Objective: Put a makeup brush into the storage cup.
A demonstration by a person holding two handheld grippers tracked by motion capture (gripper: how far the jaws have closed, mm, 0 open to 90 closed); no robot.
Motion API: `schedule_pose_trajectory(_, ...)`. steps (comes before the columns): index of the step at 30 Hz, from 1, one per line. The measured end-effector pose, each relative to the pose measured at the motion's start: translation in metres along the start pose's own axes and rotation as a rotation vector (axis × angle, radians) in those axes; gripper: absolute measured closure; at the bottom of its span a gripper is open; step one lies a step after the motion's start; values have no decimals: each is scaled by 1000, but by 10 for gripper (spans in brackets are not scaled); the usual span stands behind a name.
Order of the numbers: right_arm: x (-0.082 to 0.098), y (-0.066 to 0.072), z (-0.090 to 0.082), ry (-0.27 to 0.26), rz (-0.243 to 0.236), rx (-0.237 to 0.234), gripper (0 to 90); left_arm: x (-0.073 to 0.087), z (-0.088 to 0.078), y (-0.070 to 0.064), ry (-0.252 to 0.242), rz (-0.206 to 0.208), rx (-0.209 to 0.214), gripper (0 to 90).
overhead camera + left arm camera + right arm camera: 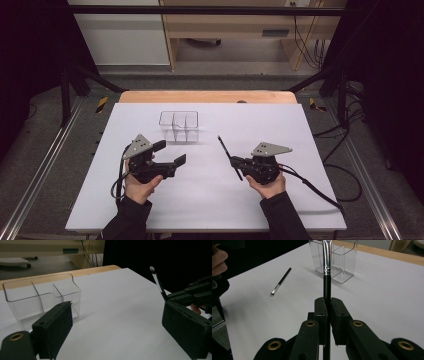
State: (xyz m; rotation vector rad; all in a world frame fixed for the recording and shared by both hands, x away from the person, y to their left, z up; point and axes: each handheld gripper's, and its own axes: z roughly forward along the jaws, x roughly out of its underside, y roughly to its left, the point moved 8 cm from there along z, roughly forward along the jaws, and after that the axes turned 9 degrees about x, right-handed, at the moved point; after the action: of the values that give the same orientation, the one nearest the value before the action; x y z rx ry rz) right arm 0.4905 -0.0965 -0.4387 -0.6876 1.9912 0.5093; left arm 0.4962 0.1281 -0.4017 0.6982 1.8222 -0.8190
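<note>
While a white table [210, 200] spreads below, one clear organizer [179, 126] with three compartments stands near its far edge. Two grippers rest in a person's hands. Left gripper [170, 152], jaws wide, holds nothing. Right gripper [328, 312] clamps a black brush [327, 275], its tip cut off. A second brush [280, 281] lies flat, apart from the organizer.

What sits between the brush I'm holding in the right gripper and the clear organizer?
Nothing visible does. The right gripper is shut on the brush, and only bare white table lies between it and the clear organizer. The second brush lies off to one side, and the left gripper is open, nearer the person.
</note>
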Motion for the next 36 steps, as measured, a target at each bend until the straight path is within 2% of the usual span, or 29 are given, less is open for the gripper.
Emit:
schedule_pose_trajectory(10,-1,1,-1,-13,3,-4,844,-5,17,-13,-15,-4,40,89)
schedule_pose_trajectory(18,-2,2,-1,-21,4,-5,844,-5,27,-19,-26,-17,62,92)
schedule_pose_trajectory(36,-3,3,-2,-41,10,-5,844,-5,56,-35,-63,-72,121,116)
